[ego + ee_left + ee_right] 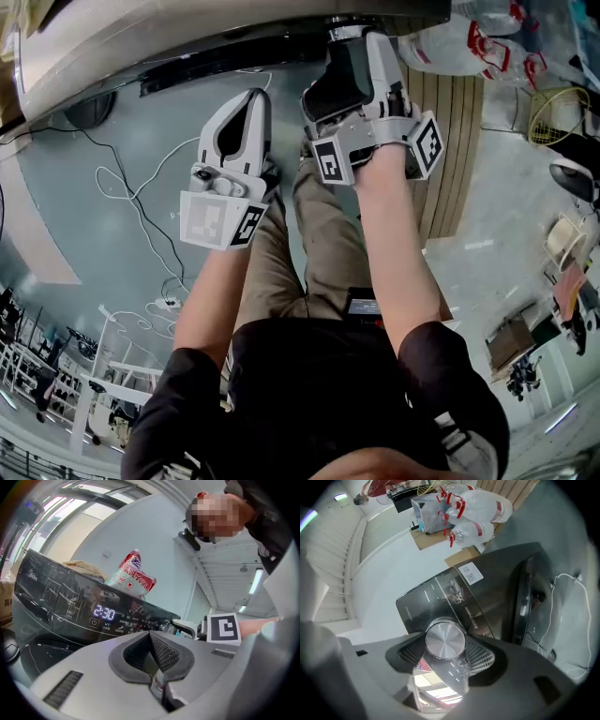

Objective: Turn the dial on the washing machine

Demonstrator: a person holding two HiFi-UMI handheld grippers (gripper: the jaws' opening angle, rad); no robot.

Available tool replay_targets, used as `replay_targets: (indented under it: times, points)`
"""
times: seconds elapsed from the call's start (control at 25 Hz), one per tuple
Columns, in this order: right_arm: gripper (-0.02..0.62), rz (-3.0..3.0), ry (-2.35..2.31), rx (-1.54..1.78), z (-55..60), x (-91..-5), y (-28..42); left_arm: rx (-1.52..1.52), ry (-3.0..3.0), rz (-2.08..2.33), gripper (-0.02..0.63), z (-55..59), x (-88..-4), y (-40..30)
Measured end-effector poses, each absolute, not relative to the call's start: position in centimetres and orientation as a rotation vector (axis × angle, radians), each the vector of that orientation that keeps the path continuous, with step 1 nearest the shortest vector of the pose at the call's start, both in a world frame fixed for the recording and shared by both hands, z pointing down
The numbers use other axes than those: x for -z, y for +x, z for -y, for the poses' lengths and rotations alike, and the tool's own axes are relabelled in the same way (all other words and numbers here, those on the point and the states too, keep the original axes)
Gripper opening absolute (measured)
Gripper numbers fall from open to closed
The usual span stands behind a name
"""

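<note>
Your right gripper [445, 645] clamps wide around the silver dial [446, 638] of the washing machine [499, 597], pads [481, 656] pressing both sides, while your left gripper [151, 635] has its jaws together, empty.

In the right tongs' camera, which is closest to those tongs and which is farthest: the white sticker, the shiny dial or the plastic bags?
1. The shiny dial: pinched between the right tongs.
2. The white sticker: higher up, on the washing machine.
3. The plastic bags: farthest, beyond the machine, at the picture's top.
</note>
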State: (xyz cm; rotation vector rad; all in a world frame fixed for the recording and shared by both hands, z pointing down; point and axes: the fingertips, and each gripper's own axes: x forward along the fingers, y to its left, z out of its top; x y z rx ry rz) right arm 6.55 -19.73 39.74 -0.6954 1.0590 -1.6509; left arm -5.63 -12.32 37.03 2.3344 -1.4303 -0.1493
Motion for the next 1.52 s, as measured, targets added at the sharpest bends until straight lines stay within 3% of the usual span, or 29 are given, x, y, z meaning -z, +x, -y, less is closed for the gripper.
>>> replay_targets:
  times: [0.92, 1.28, 1.52]
  points:
    - [0.273, -0.792, -0.462, 1.737, 19.9, -40.9, 4.8, 0.172, 2.306, 1.459, -0.005, 11.7, -37.0, -5.8]
    - [0.279, -1.311, -0.679, 1.655, 18.4, -39.3, 4.9, 0.155, 2.315, 1.411, -0.005, 11.0, -38.1, -6.0]
    - [0.287, -2.26, -1.339, 1.076, 17.0, -37.3, 6.9, 0.148, 2.344, 1.38, -0.005, 10.9, -37.7, -5.8]
